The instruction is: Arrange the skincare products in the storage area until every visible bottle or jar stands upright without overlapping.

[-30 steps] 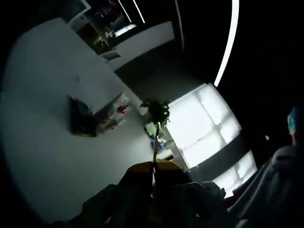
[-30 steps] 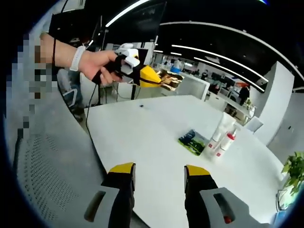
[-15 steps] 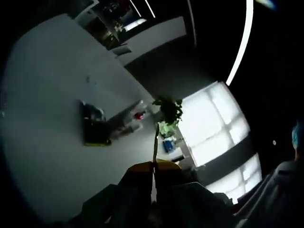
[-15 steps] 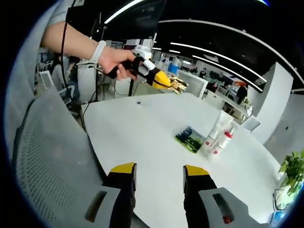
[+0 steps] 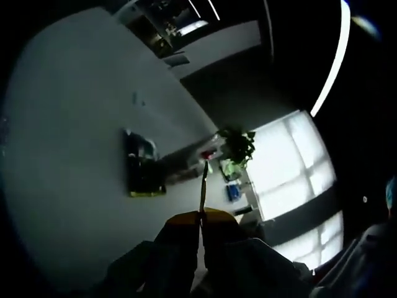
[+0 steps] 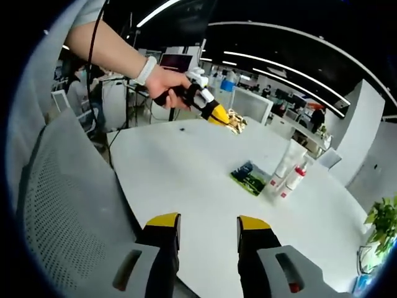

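Note:
A tall white tube (image 6: 287, 161) and a small white bottle with a red cap (image 6: 292, 180) stand upright side by side on the white table (image 6: 186, 180). Next to them a green packet (image 6: 250, 177) lies flat. A hand holds my left gripper (image 6: 215, 113) above the table's far side, shut on a shiny gold sachet (image 6: 235, 121). In the dim left gripper view the sachet (image 5: 203, 186) shows edge-on above the closed jaws of my left gripper (image 5: 200, 216), with the green packet (image 5: 146, 178) and the bottles (image 5: 189, 166) beyond. My right gripper (image 6: 206, 228) is open over the near table edge, holding nothing.
A grey mesh chair (image 6: 59, 205) stands at the table's near left. A potted plant (image 6: 383, 223) sits at the far right, also seen by a bright window (image 5: 239, 148). Office desks and screens lie behind the table.
The hand with my left gripper and the gold sachet has moved right and lower, closer to the products. The right gripper stays open and almost still.

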Action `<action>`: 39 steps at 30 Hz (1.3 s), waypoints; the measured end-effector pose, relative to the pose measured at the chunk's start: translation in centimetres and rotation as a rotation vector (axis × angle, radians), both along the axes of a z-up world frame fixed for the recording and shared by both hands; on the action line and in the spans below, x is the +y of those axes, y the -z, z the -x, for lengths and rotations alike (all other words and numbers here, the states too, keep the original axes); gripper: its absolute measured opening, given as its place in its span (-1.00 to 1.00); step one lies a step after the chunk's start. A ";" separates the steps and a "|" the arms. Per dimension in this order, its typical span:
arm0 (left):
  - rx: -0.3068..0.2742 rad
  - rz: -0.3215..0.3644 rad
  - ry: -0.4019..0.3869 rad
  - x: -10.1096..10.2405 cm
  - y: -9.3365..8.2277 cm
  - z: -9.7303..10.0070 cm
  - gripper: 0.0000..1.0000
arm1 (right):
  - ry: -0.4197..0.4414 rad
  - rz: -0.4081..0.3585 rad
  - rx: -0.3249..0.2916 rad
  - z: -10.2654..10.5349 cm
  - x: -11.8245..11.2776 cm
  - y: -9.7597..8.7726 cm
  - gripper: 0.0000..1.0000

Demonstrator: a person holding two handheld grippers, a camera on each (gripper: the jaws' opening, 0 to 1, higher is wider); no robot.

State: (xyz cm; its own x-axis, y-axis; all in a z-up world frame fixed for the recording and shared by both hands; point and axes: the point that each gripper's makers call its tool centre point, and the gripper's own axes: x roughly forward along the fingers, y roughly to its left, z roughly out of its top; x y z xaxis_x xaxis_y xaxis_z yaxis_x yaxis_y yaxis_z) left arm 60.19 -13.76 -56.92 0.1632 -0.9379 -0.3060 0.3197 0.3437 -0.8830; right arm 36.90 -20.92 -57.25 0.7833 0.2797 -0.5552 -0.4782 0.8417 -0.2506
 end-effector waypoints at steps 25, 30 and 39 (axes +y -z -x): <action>0.076 -0.149 0.048 -2.7 6.0 -5.9 -1.00 | 0.025 -0.003 0.034 0.0 -0.4 0.7 -0.36; 0.054 -0.189 0.083 -3.4 6.4 -7.4 -1.00 | 0.028 -0.004 0.040 0.0 -0.4 0.9 -0.36; 0.055 -0.237 0.128 -3.9 8.0 -8.6 -1.00 | 0.024 0.010 0.046 0.0 -0.4 1.1 -0.36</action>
